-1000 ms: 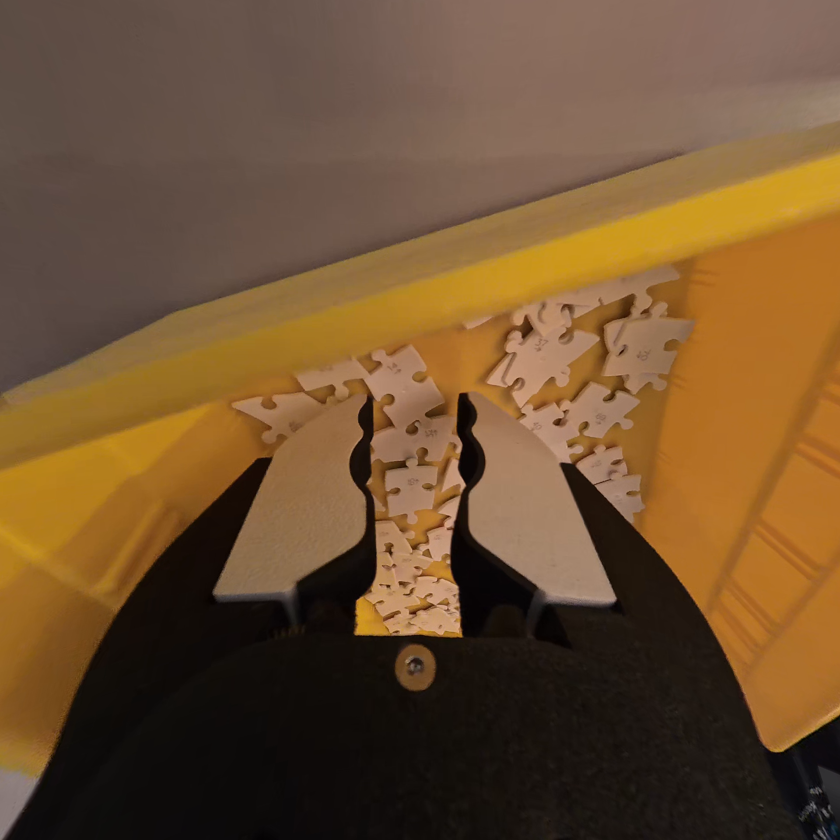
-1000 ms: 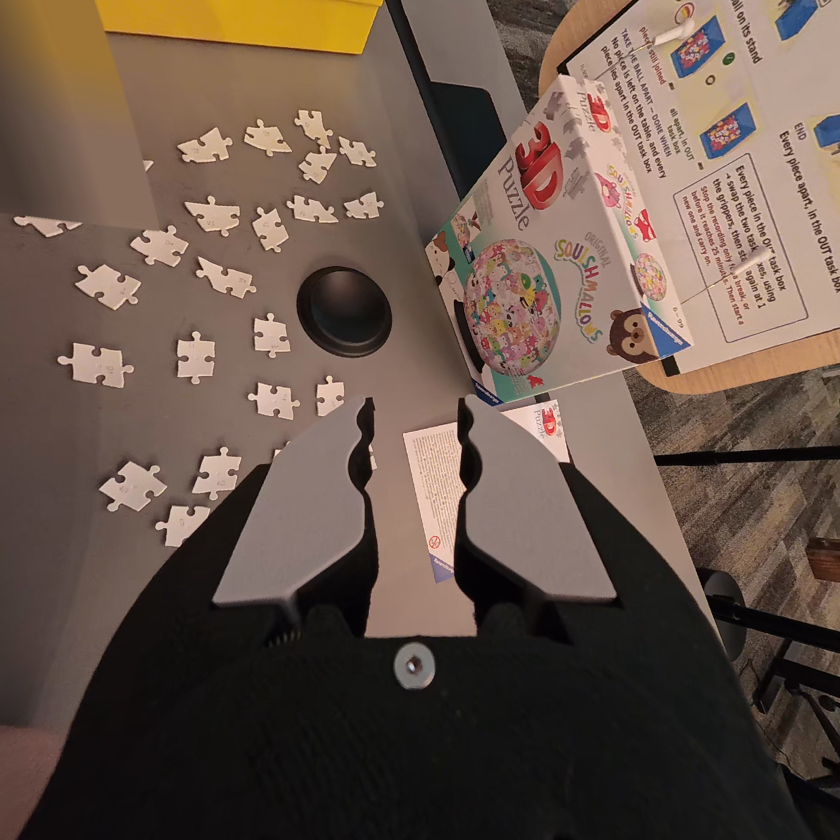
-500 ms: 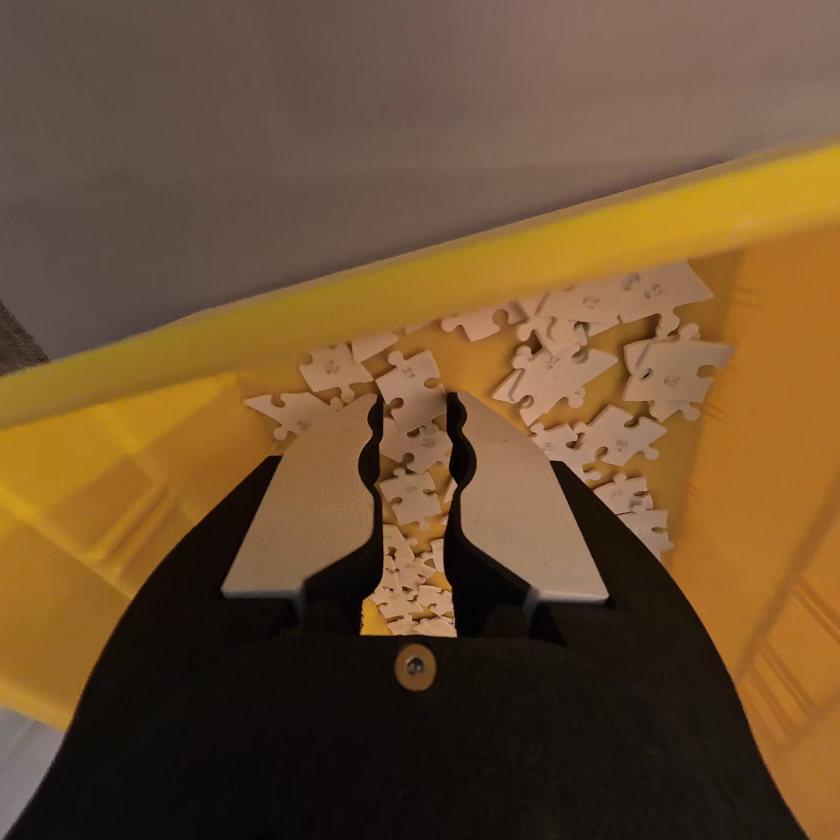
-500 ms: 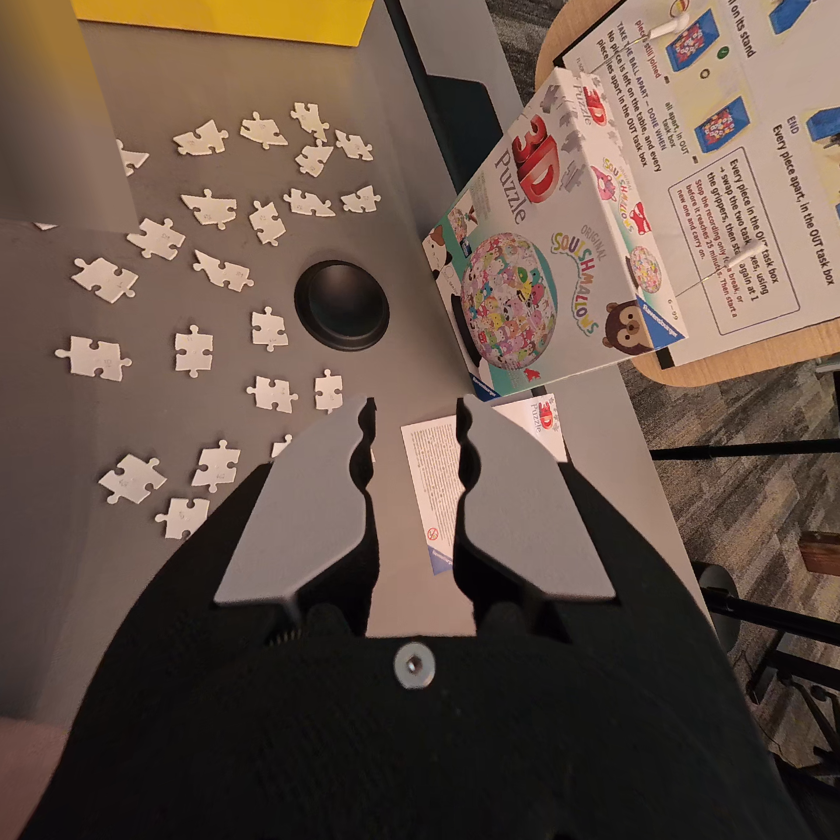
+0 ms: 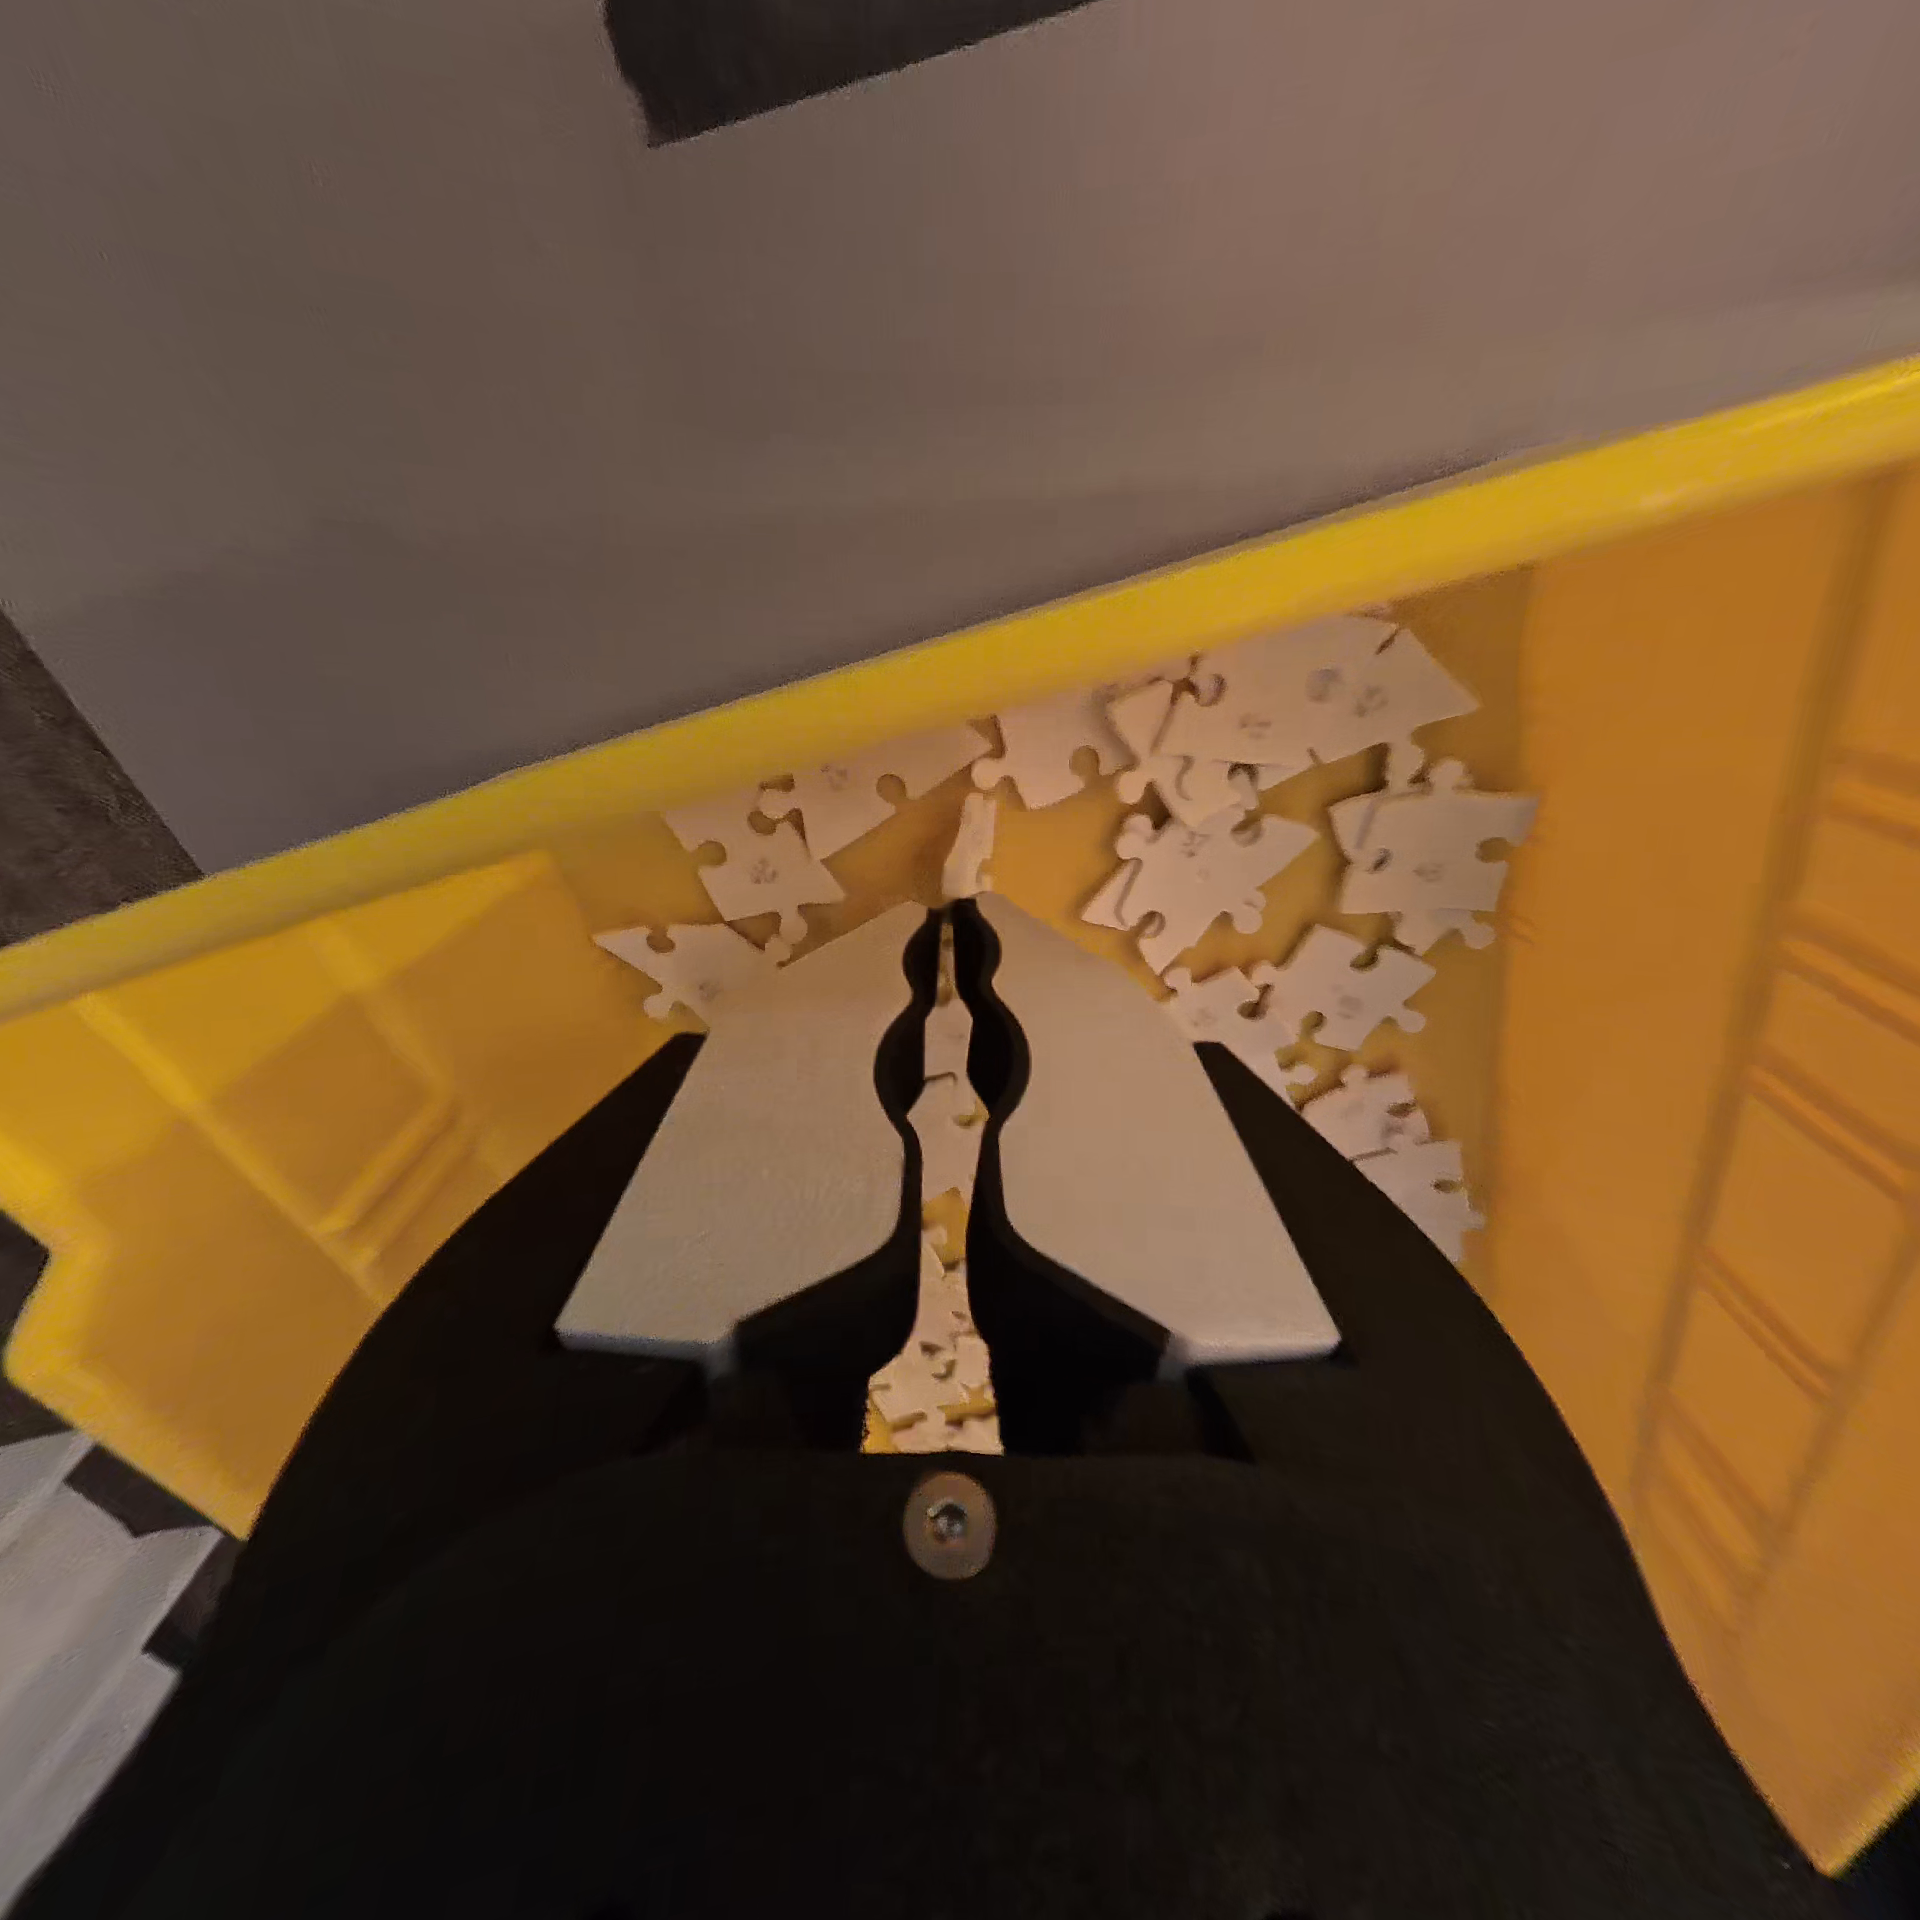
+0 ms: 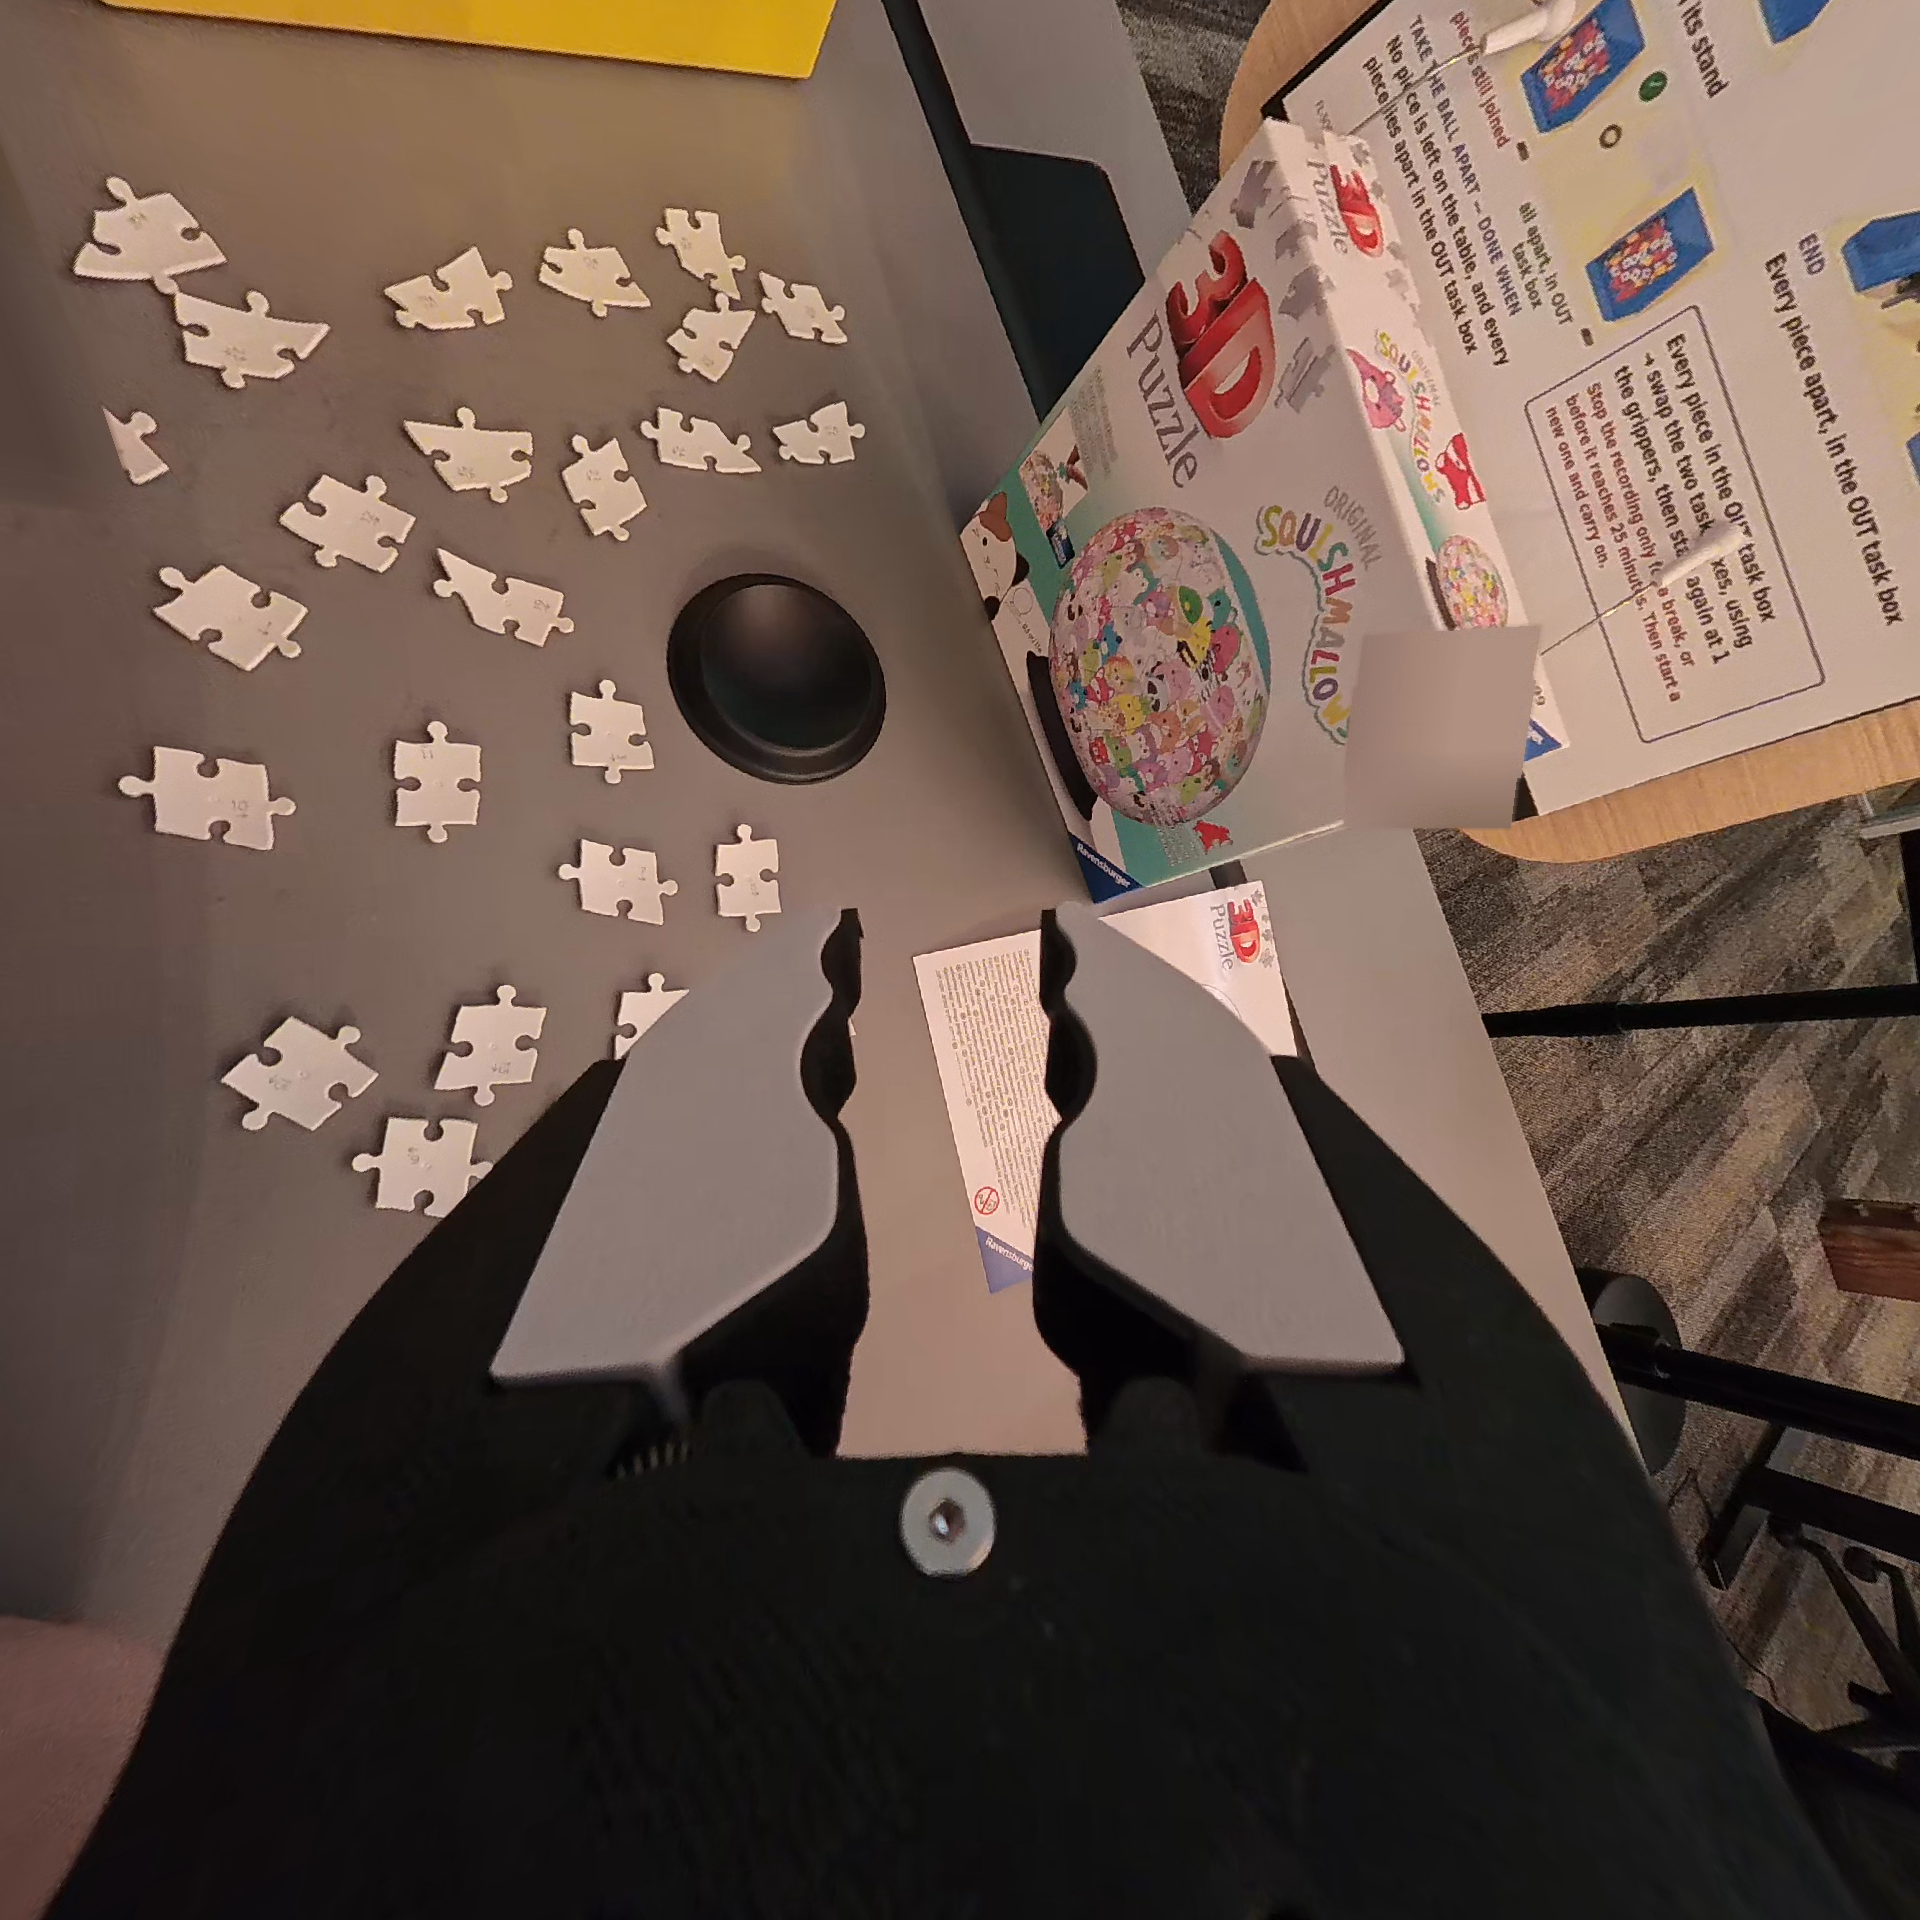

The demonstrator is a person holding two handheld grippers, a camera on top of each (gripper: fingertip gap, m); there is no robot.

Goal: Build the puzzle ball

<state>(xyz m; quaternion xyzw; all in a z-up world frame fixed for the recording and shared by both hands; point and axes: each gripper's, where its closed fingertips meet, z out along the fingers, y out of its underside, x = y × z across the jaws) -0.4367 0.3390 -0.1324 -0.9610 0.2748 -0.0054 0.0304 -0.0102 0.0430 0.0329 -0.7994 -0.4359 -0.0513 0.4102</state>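
In the left wrist view, your left gripper (image 5: 958,909) reaches into the yellow bin (image 5: 1039,644). Its jaws are nearly together and pinch a white puzzle piece (image 5: 972,852) at the tips; the piece stands on edge, sticking up past the fingertips toward the bin's far wall. More loose pieces (image 5: 1195,873) lie blank side up on the bin floor, crowded against the far wall and trailing down the right side beneath the gripper. Some overlap one another. A grey wall rises behind the bin.

In the right wrist view, your right gripper (image 6: 948,930) hangs above the grey table (image 6: 312,1351) with its jaws parted and nothing between them. Under the gap lies a folded printed leaflet (image 6: 987,1049), flat on the table. Ahead and to the left, many white pieces on the table (image 6: 436,779) are spread out singly, blank side up, mostly apart from one another. Among them, just beyond the gripper tips, sits the round black stand (image 6: 774,675), with no ball parts on it. To the right of the stand, the puzzle box (image 6: 1226,540) lies tilted at the table's edge, its end resting toward a printed instruction sheet (image 6: 1714,364) on a neighbouring wooden table. A corner of the yellow bin (image 6: 468,31) shows at the top edge.
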